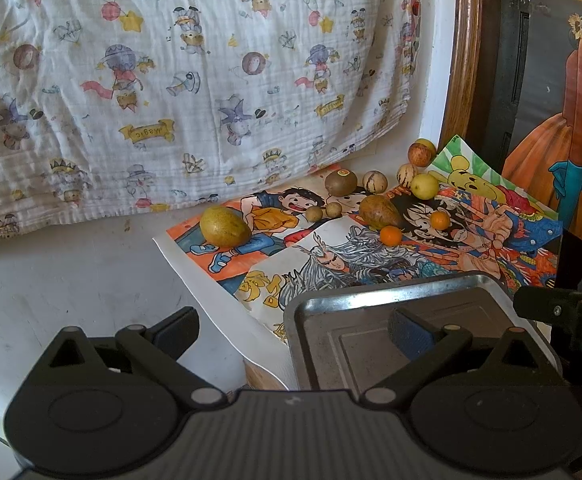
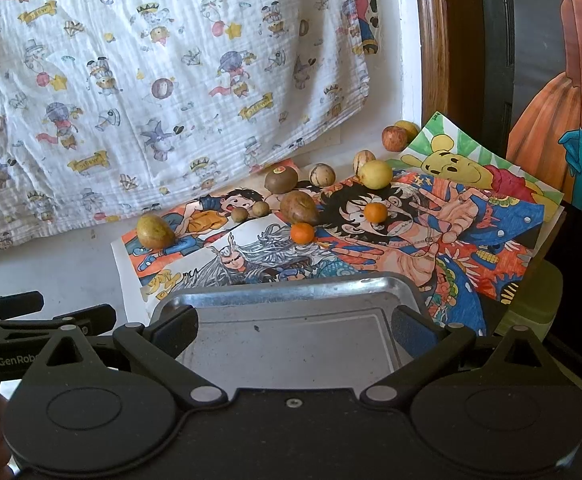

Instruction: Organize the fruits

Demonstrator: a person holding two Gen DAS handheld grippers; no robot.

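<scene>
Both grippers hover near the front of the scene with fingers spread wide and nothing between them: the left gripper (image 1: 293, 330) sits over the left edge of a shallow rectangular metal tray (image 1: 371, 294), and the right gripper (image 2: 293, 330) sits above the middle of that same tray (image 2: 291, 294), which holds no fruit. Beyond the tray, colourful cartoon drawings on paper (image 2: 431, 232) cover the surface, and the fruits lie scattered on them. Farthest left is a yellow-green oval mango (image 1: 225, 226). Toward the middle are two small brown round fruits (image 1: 323, 211), a brown oval fruit (image 1: 379, 211) and two small orange citrus fruits (image 1: 391, 236), one just beside the brown oval. Farther back are a brown kiwi with a sticker (image 1: 341, 182), two pale striped round fruits (image 1: 375, 181), a yellow lemon (image 1: 425, 186) and a reddish apple (image 1: 419, 154). A white cartoon-printed cloth (image 1: 171, 80) hangs behind.
</scene>
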